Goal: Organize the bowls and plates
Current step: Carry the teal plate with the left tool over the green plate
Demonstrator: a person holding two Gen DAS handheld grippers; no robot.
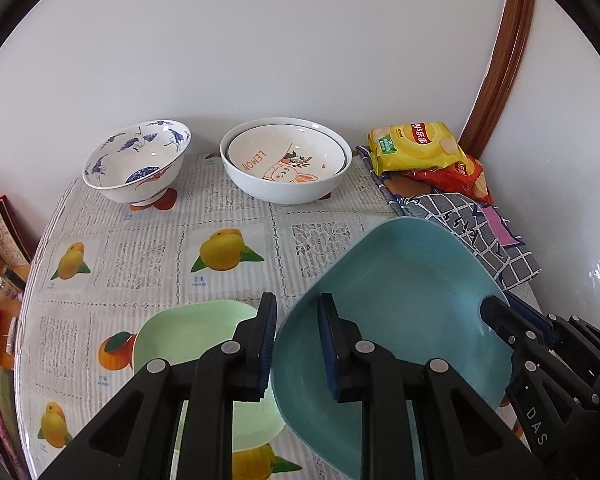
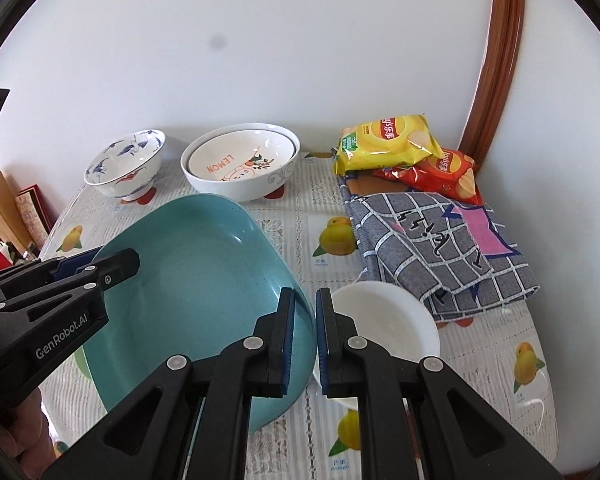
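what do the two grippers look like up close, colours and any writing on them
Both are matte black plastic with triangular cut-outs and round silver pivot pins. Each finger ends in a flat ribbed blue pad. The left gripper carries white lettering "GenRobot.AI" on its side; the right gripper shows "DAS". No cables or sleeves are visible.

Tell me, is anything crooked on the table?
Yes: the blue plate hangs tilted above the table, pinched at opposite rims by the left gripper and right gripper. The bowls stand upright.

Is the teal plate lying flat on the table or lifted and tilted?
Lifted and tilted: the teal plate hangs above the table, opposite rims clamped by left gripper and right gripper.
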